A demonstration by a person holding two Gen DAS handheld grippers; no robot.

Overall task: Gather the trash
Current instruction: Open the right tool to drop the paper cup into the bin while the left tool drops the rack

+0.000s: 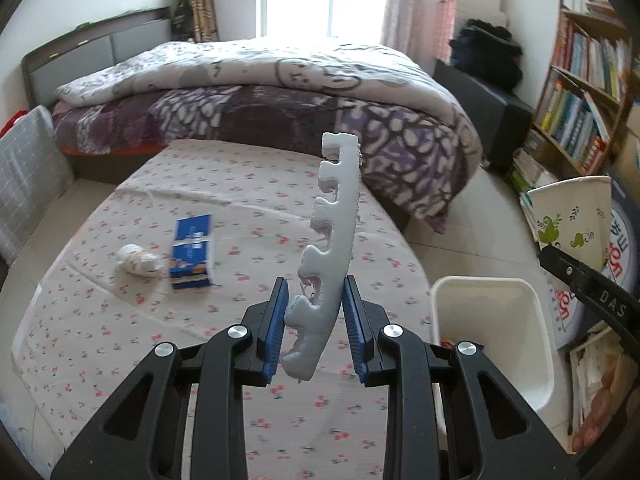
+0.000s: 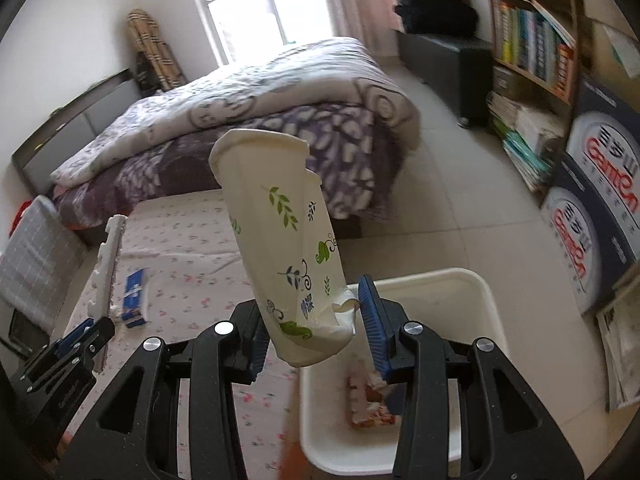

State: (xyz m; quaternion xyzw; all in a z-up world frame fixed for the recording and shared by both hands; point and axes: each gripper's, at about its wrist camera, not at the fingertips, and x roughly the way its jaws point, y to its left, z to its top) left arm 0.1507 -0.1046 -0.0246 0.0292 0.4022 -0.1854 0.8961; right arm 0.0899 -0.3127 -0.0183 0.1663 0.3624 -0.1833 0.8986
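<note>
My left gripper (image 1: 315,320) is shut on a long white notched foam strip (image 1: 334,216) and holds it upright above the floral table (image 1: 200,184). The strip also shows in the right wrist view (image 2: 107,264). My right gripper (image 2: 310,320) is shut on a crumpled white paper cup with green leaf prints (image 2: 284,240), above the near edge of a white bin (image 2: 472,292). The bin holds a wrapper (image 2: 366,404). A crumpled tissue (image 1: 136,261) and a blue packet (image 1: 192,250) lie on the table. The cup (image 1: 572,220) and bin (image 1: 492,344) show at the right of the left wrist view.
A bed with a purple patterned quilt (image 1: 280,92) stands beyond the table. A bookshelf (image 2: 536,36) and stacked books line the right wall, with printed boxes (image 2: 592,216) on the tiled floor. A grey checked panel (image 1: 28,184) leans at the left.
</note>
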